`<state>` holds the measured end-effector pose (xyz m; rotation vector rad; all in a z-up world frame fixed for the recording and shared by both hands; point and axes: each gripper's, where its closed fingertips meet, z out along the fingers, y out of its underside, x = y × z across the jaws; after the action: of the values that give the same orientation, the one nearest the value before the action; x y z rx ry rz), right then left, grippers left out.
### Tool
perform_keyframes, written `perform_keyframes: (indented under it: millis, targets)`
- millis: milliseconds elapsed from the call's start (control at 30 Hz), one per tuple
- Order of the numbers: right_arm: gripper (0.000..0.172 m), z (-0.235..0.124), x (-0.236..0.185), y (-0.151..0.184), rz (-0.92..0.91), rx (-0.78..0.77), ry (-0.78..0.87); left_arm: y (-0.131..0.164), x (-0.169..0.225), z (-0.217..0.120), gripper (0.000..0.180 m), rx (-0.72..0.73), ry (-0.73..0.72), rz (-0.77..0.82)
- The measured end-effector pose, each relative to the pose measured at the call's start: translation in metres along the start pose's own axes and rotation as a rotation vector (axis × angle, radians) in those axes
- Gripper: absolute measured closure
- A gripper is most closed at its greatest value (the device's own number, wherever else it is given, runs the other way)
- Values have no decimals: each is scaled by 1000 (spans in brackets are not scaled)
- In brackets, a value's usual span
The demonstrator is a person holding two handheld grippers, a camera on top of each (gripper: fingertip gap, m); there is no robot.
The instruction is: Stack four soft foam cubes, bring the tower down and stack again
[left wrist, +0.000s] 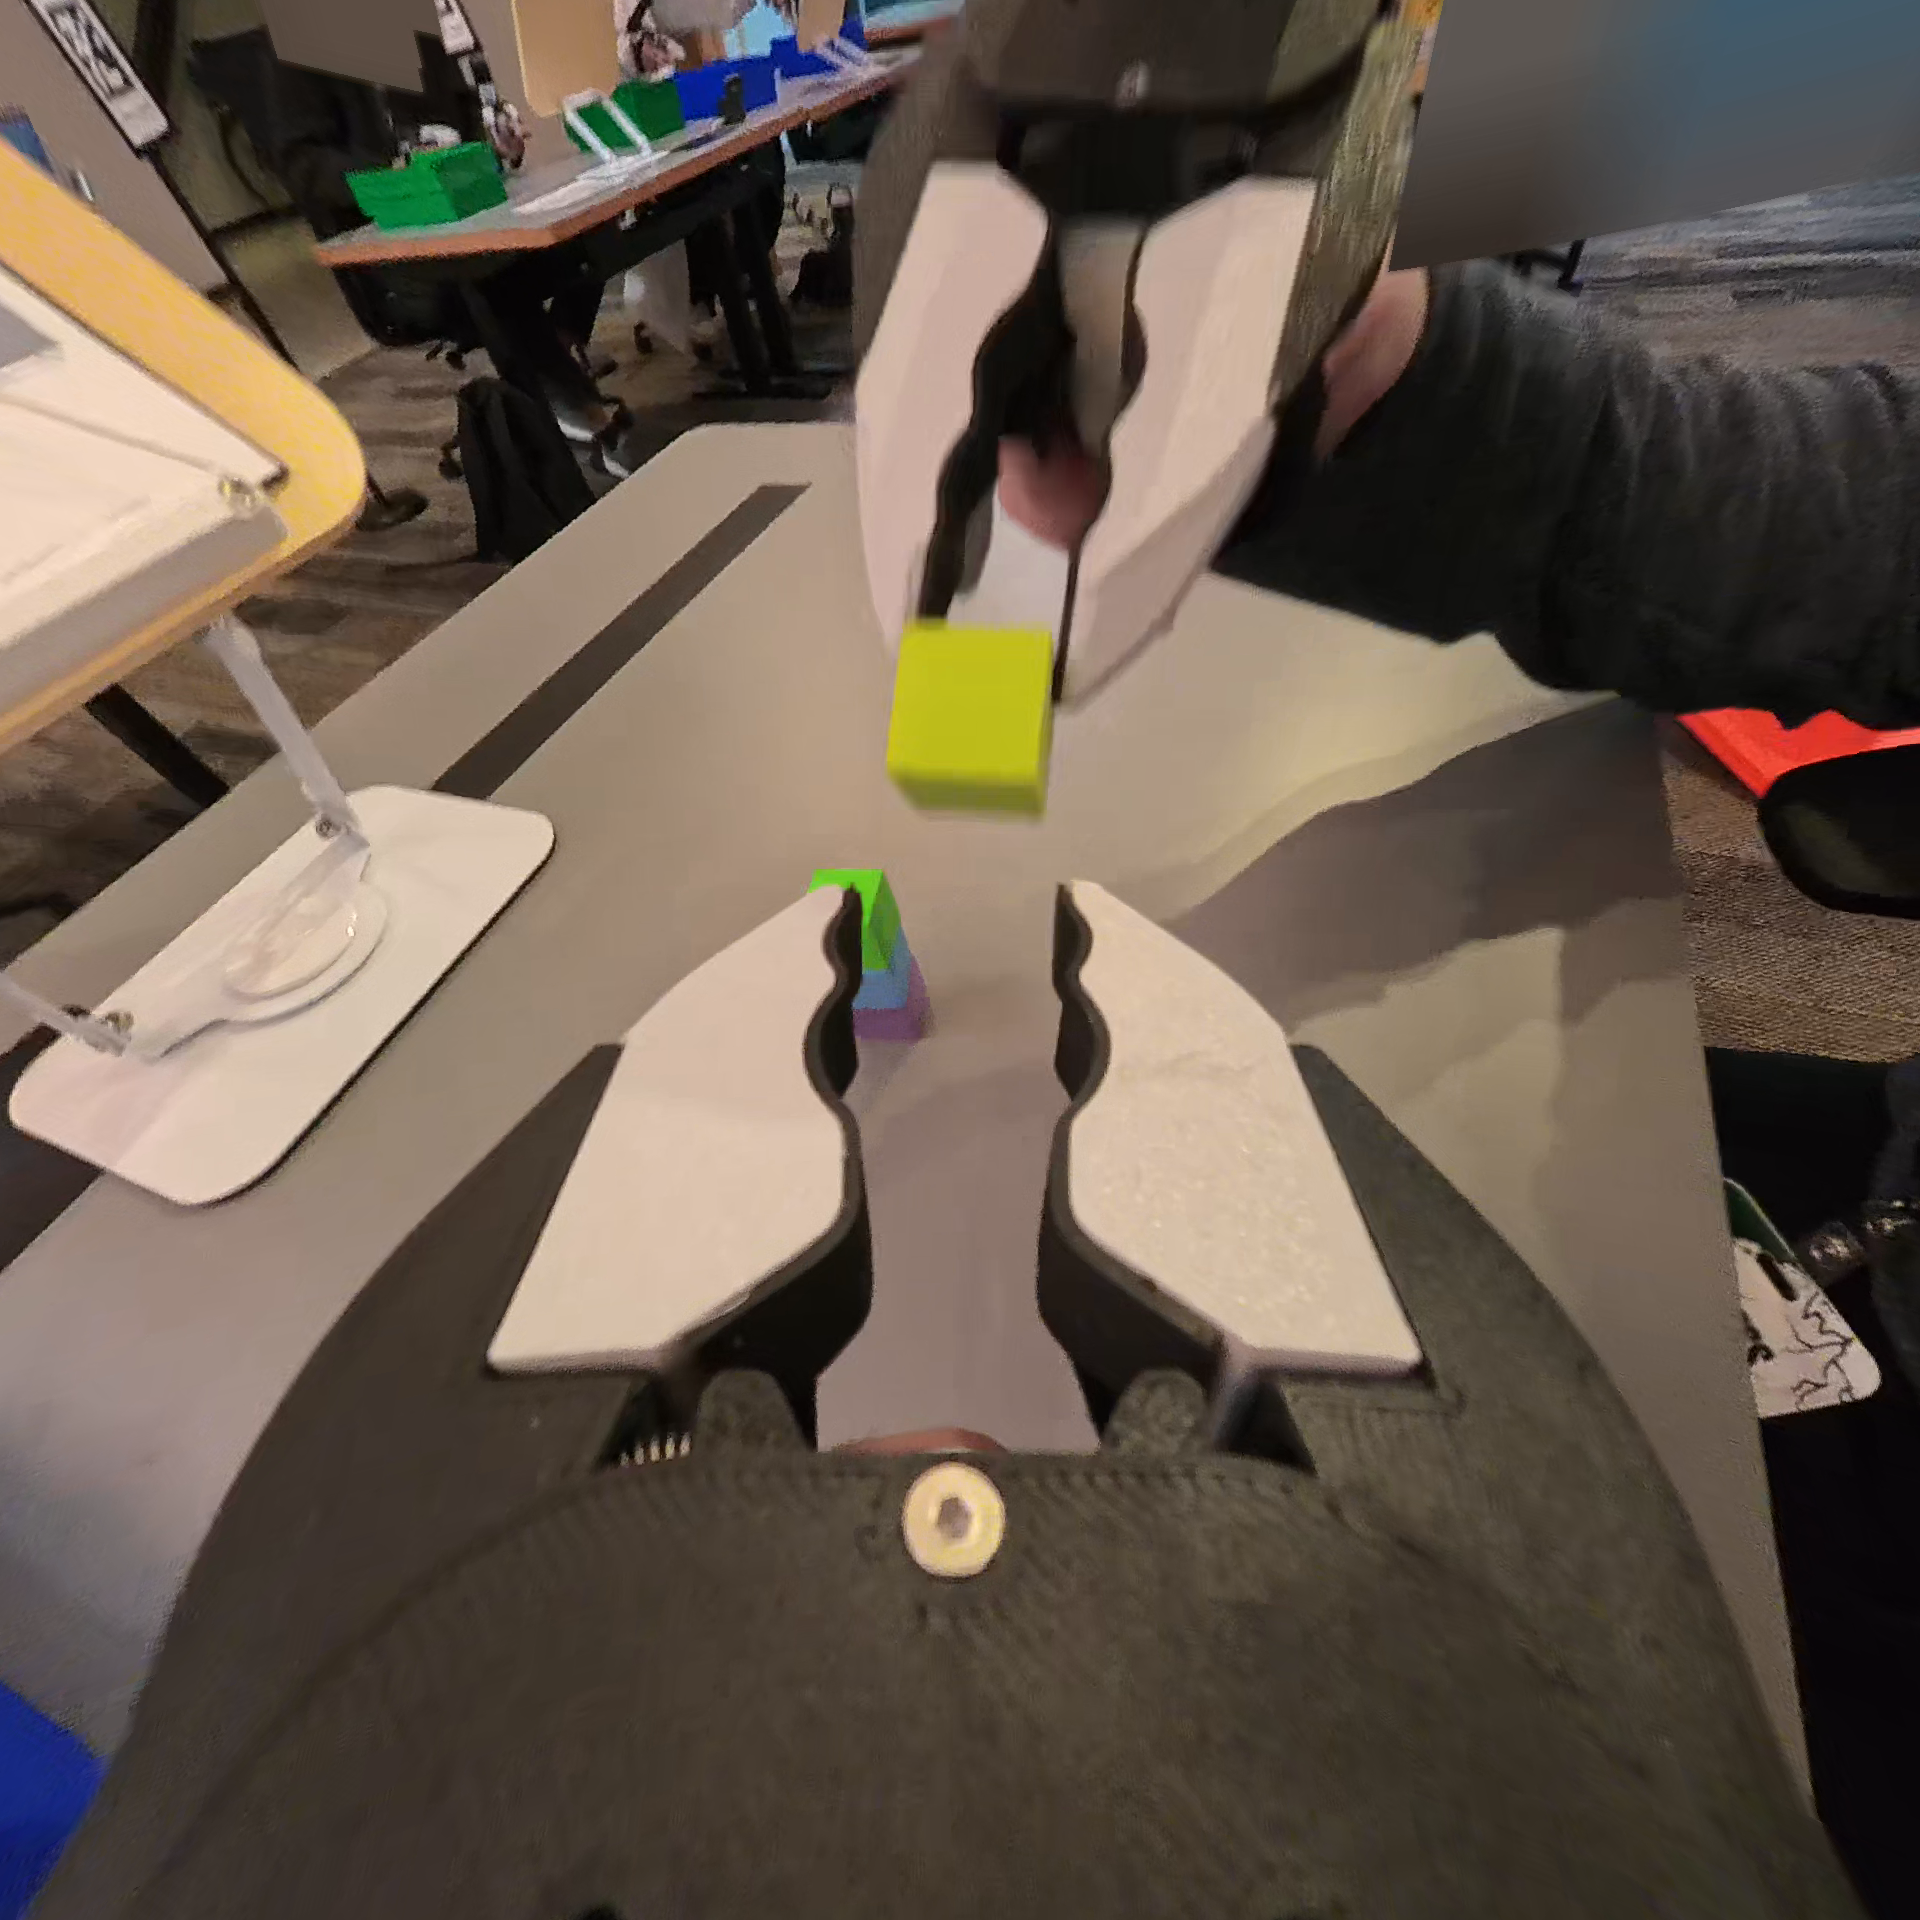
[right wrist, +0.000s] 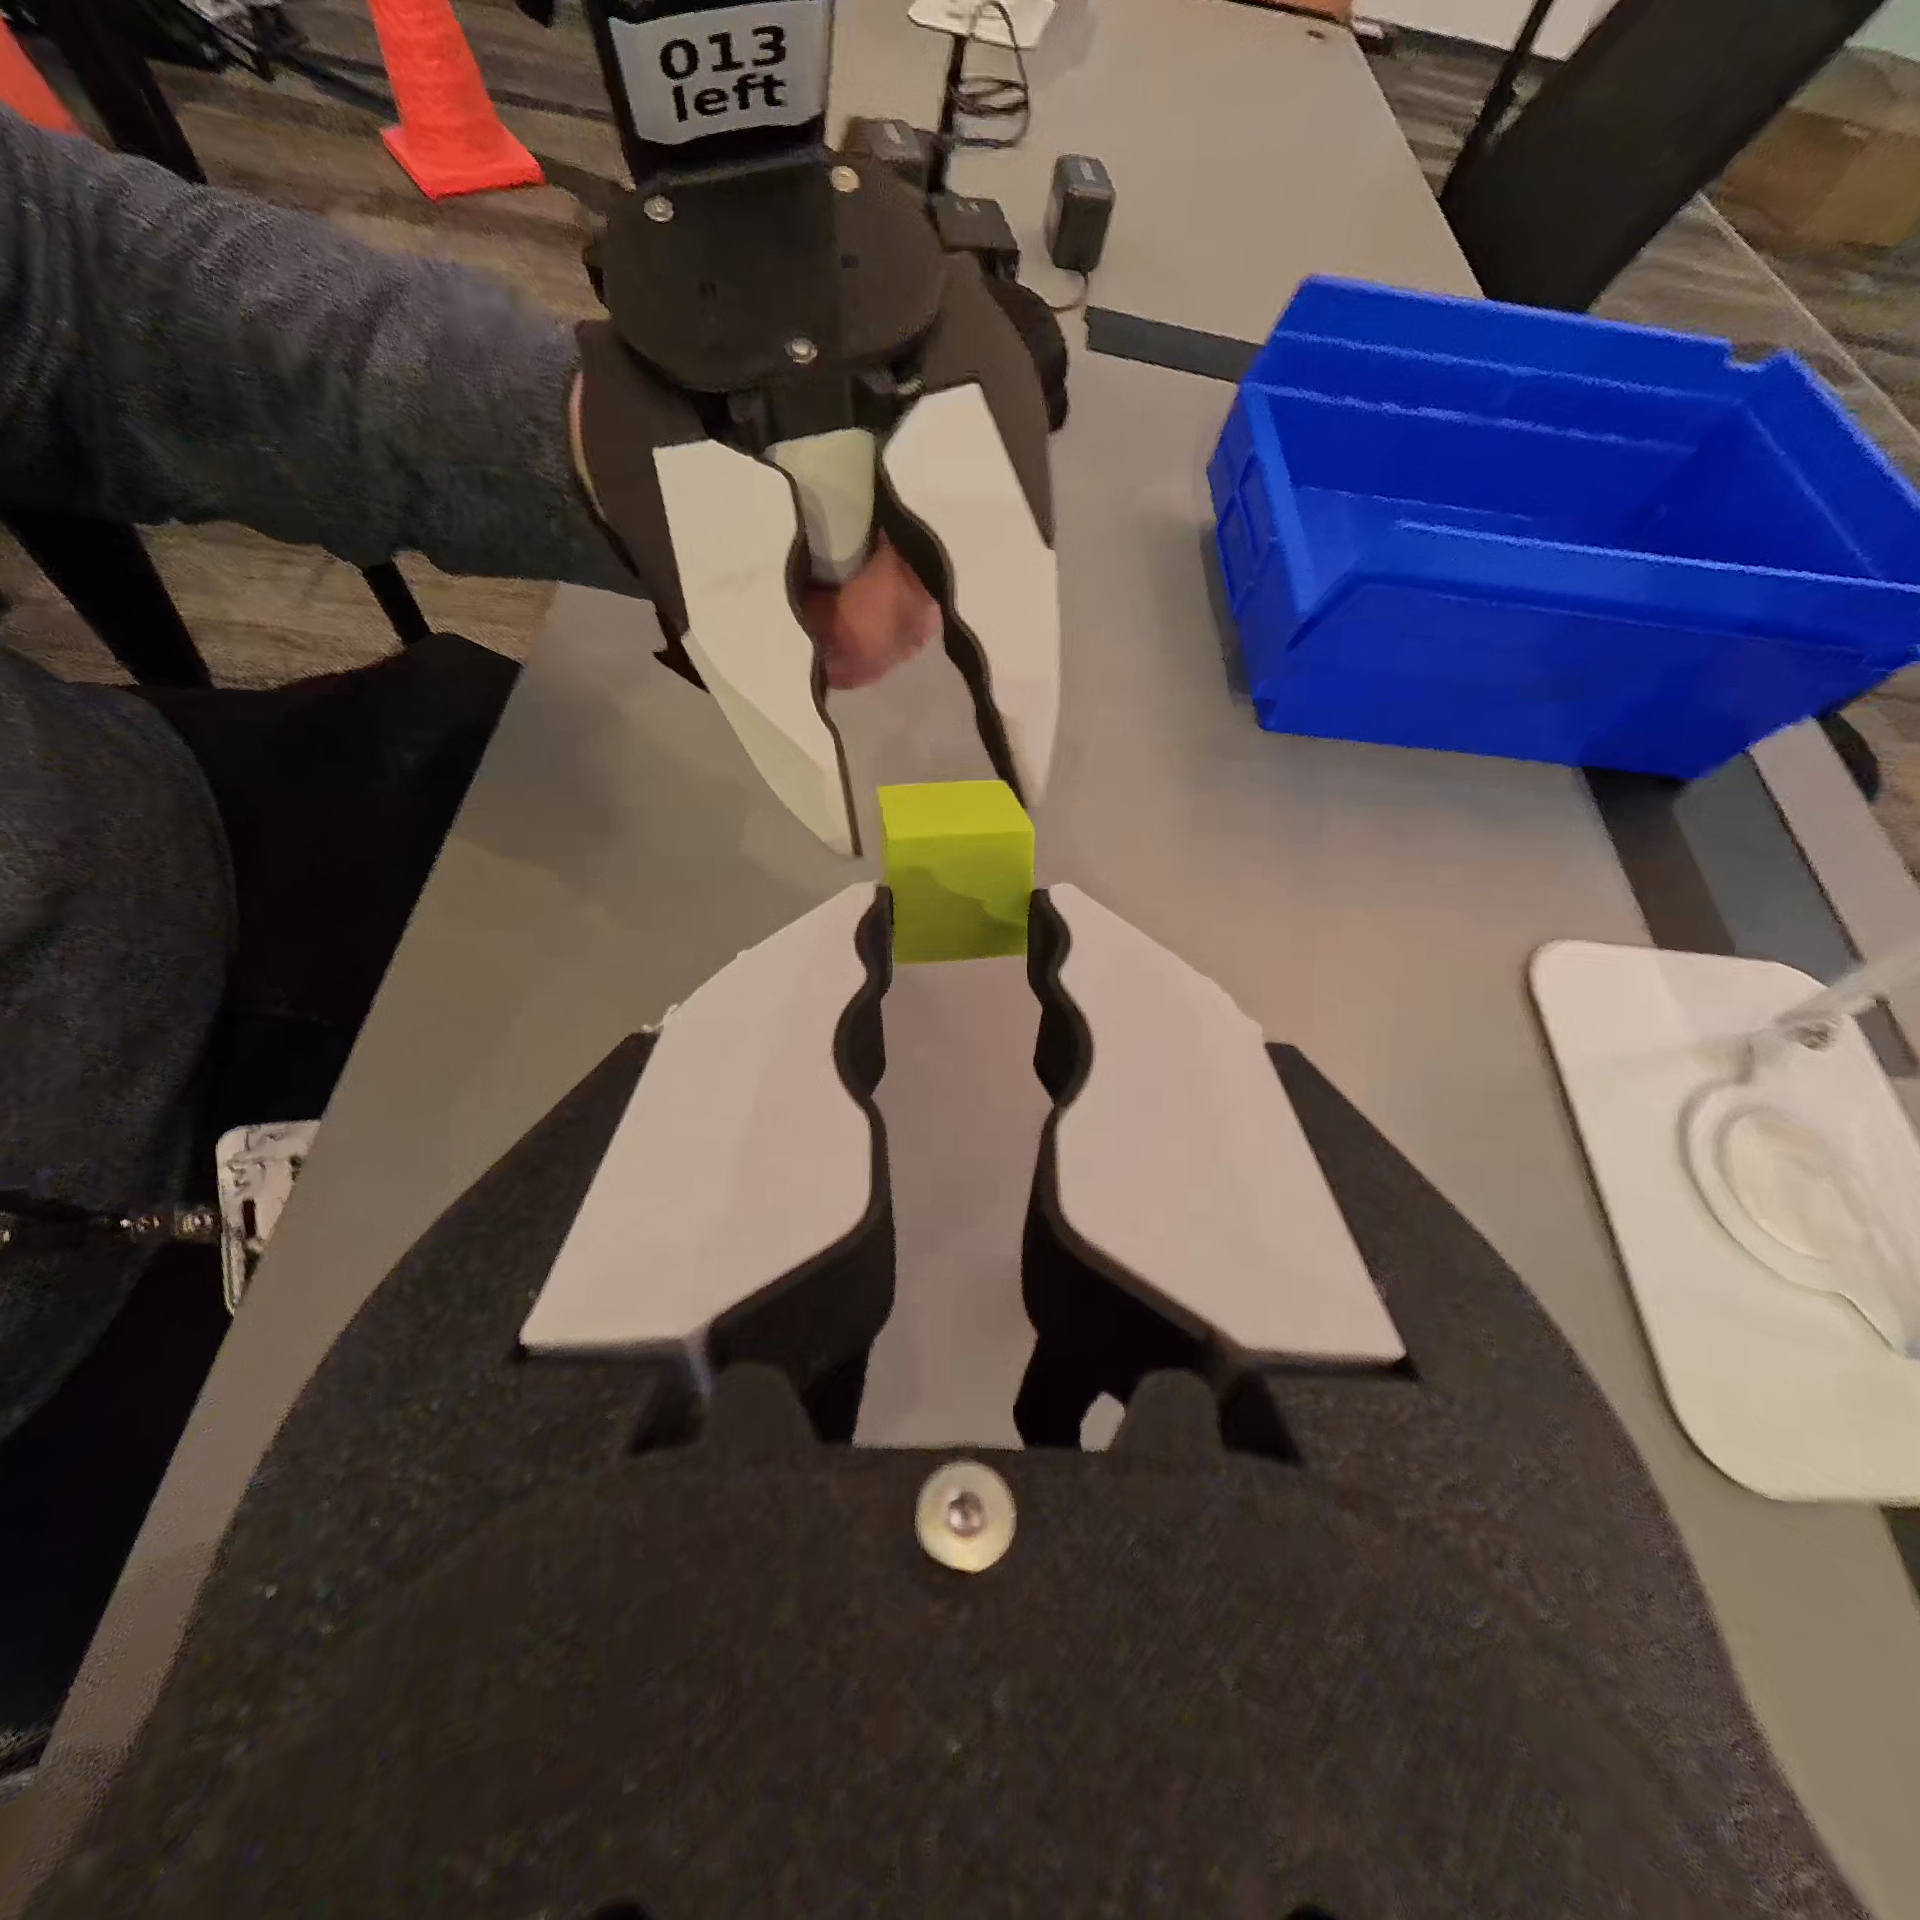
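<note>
Yellow-green cube clamped in right tongs, held above surface; left tongs apart, bare, beside three-cube stack.

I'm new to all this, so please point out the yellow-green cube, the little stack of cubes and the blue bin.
yellow-green cube (right wrist: 956, 868): right wrist view, its front face.
stack of cubes (left wrist: 883, 971): left wrist view, its visible right side.
blue bin (right wrist: 1558, 665): right wrist view, its front wall.
</note>
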<state>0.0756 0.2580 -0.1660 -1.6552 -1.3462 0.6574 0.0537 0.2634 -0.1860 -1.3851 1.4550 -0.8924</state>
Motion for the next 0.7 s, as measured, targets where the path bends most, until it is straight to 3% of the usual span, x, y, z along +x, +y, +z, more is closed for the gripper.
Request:
perform_keyframes:
  millis: [167,333,700]
  targets:
    - [147,-32,39,28,-25,-266,95,54,-27,3,149,-156,-69,-70]
    - [147,-37,60,63,-45,-556,86,112,-42,9,151,-321,-115,-125]
    - [147,-9,66,86,-120,-823,10,174,-56,2,146,-548,-176,-162]
